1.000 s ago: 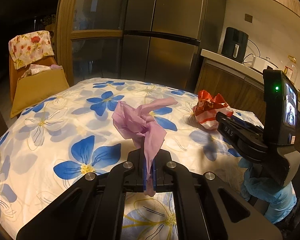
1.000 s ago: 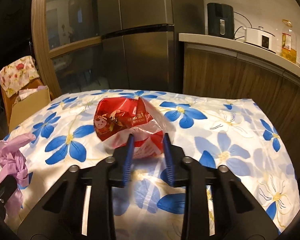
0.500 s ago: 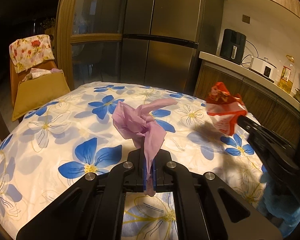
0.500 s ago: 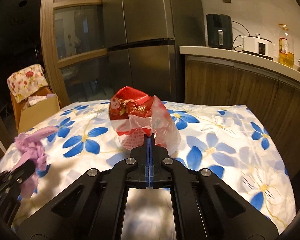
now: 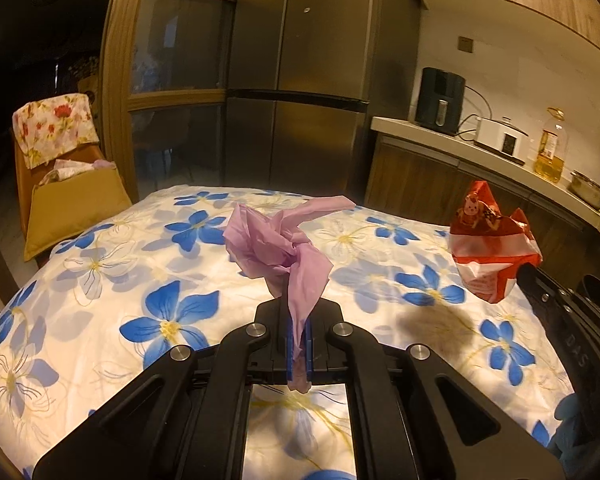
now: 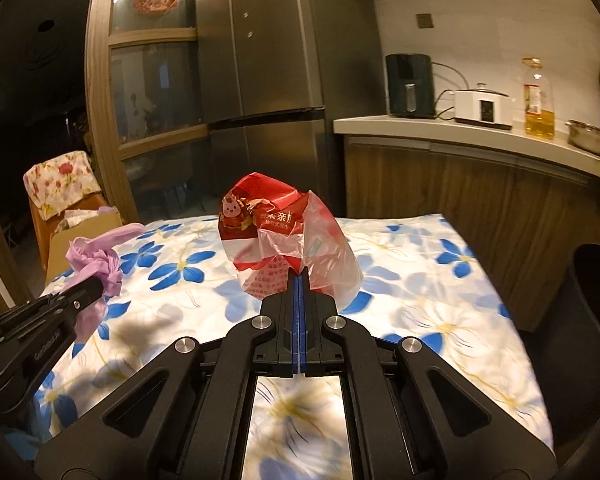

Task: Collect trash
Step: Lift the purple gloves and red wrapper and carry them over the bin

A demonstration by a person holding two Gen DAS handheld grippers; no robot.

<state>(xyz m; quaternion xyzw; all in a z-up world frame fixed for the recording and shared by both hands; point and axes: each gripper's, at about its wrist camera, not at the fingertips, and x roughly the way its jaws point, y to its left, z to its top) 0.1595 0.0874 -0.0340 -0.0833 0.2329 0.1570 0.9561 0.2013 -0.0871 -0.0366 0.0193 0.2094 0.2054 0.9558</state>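
Crinkled pink plastic bag (image 5: 278, 250), twisted thin, is clamped in the left tongs (image 5: 299, 340). Glossy red-and-clear wrapper bag (image 6: 284, 240), puffed and creased, is pinched in the right tongs (image 6: 299, 304). Both hang above the table's (image 5: 100, 292) smooth blue-flowered cloth.

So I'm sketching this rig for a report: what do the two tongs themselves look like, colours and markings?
Both are matte black plastic with angular linkage arms, triangular cut-outs and round silver pivot bolts. The left tongs and right tongs have blue pads on their inner faces. Pale embossed lettering runs along the side of each body, too small to read fully. A light blue glove or sleeve shows at the picture edges.
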